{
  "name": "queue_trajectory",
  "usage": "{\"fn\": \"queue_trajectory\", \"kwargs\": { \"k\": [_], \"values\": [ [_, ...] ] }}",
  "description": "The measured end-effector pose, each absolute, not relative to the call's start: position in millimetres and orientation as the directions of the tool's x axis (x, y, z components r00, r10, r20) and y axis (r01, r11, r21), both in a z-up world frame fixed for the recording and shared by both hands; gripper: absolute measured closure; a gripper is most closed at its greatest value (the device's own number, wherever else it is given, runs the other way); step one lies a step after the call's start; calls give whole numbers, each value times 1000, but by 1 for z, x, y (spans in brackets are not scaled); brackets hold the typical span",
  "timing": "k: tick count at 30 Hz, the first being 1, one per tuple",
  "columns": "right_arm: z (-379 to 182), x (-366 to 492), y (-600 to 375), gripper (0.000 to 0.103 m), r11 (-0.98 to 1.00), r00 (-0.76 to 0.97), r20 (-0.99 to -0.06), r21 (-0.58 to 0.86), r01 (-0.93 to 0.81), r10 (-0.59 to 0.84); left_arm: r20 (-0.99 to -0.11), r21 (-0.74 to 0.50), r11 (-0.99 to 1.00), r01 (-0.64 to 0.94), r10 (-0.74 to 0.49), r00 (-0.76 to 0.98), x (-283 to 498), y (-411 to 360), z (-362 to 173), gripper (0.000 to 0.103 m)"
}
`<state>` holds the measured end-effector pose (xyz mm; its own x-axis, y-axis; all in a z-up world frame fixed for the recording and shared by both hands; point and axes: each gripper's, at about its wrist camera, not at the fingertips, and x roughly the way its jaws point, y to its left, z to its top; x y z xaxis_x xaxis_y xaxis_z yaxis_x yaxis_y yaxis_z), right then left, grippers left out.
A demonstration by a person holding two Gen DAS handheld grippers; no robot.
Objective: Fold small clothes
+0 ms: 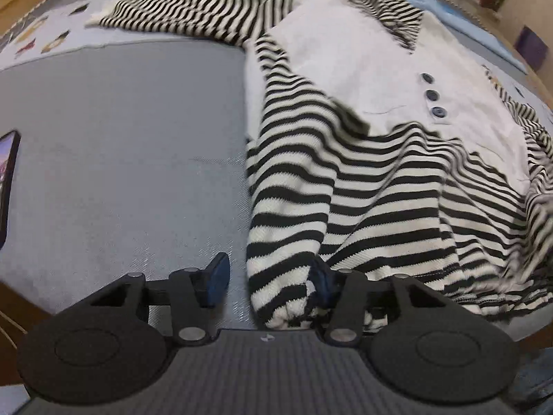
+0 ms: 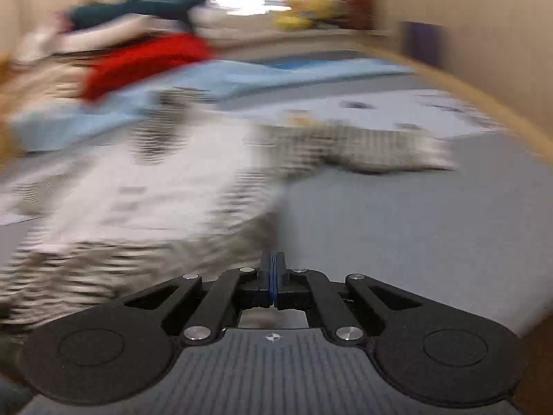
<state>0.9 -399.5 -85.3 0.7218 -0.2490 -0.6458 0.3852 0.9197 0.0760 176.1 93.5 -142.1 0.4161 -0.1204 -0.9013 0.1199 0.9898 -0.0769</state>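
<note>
A small top with a white front, three dark buttons and black-and-white striped sleeves lies on a grey bed cover. One sleeve is folded over the body toward me, and its cuff hangs between the jaws of my left gripper. The cuff touches the right finger while the left pad stands clear of it. The other sleeve stretches out at the far left. In the blurred right wrist view, my right gripper has its pads together at the top's near edge. Whether cloth is pinched there I cannot tell.
A dark phone-like screen lies at the left edge of the bed. A light blue blanket and a pile with a red cloth sit behind the top. A wooden bed edge curves along the right.
</note>
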Motion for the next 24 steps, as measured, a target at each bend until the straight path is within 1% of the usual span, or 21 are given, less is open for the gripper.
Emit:
{"fn": "queue_trajectory", "kwargs": {
  "k": [1, 2, 4, 5, 6, 7, 8, 9, 10, 11, 13, 14, 15, 16, 17, 18, 19, 20, 21, 22, 24],
  "values": [
    [-96, -1, -414, 103, 900, 672, -684, 52, 432, -283, -901, -89, 990, 113, -128, 415, 175, 96, -140, 48],
    [-111, -5, -430, 103, 878, 624, -740, 98, 468, -250, -899, -93, 989, 116, -133, 418, 173, 96, -138, 49],
    [-127, -14, -448, 103, 825, 593, -786, 212, 524, -174, -894, -89, 988, 123, -134, 428, 172, 96, -135, 48],
    [-122, -18, -447, 103, 829, 645, -749, 257, 496, -153, -893, -84, 988, 129, -132, 431, 171, 94, -134, 44],
    [-117, -21, -444, 101, 837, 697, -703, 292, 463, -140, -893, -80, 988, 135, -131, 431, 170, 93, -134, 36],
    [-114, -22, -439, 100, 841, 731, -670, 315, 440, -131, -893, -83, 987, 136, -134, 430, 171, 92, -134, 31],
    [-112, -19, -435, 95, 846, 748, -654, 333, 416, -111, -892, -91, 987, 134, -141, 430, 171, 91, -134, 21],
    [-113, -17, -430, 80, 852, 760, -645, 351, 389, -81, -891, -98, 987, 128, -144, 430, 172, 90, -133, 14],
    [-113, -11, -424, 63, 860, 765, -642, 363, 359, -50, -888, -104, 987, 119, -146, 436, 173, 90, -132, 13],
    [-111, -5, -420, 57, 868, 768, -640, 365, 336, -28, -884, -112, 987, 112, -151, 442, 174, 90, -131, 13],
    [-110, 8, -407, 49, 892, 773, -634, 356, 278, 12, -884, -132, 987, 86, -157, 440, 180, 89, -131, 8],
    [-111, 16, -399, 46, 903, 769, -639, 347, 253, 30, -887, -140, 988, 62, -153, 436, 184, 89, -132, 4],
    [-112, 29, -392, 39, 909, 758, -651, 337, 246, 36, -892, -141, 989, 39, -144, 428, 189, 88, -135, 2],
    [-116, 43, -385, 37, 913, 743, -669, 321, 252, 30, -900, -139, 990, 19, -134, 414, 192, 86, -137, 2],
    [-122, 52, -378, 37, 917, 726, -688, 307, 257, 27, -909, -140, 990, 9, -132, 396, 195, 84, -140, 4],
    [-130, 60, -370, 40, 923, 705, -708, 295, 249, 35, -914, -133, 991, 14, -128, 386, 197, 80, -142, 15],
    [-138, 63, -365, 62, 932, 691, -721, 278, 234, 42, -912, -91, 995, 41, -100, 397, 197, 73, -141, 26],
    [-144, 68, -357, 86, 950, 662, -749, 227, 213, 31, -901, -19, 996, 88, -55, 431, 194, 63, -138, 57],
    [-147, 69, -350, 97, 968, 634, -773, 154, 199, -7, -892, 20, 991, 131, -41, 450, 190, 57, -135, 80],
    [-143, 65, -348, 98, 974, 639, -769, 117, 195, -36, -888, 27, 989, 145, -43, 458, 185, 56, -130, 82],
    [-125, 50, -364, 98, 954, 671, -739, 154, 255, -60, -880, 20, 988, 150, -53, 472, 176, 62, -124, 82]
  ]
}}
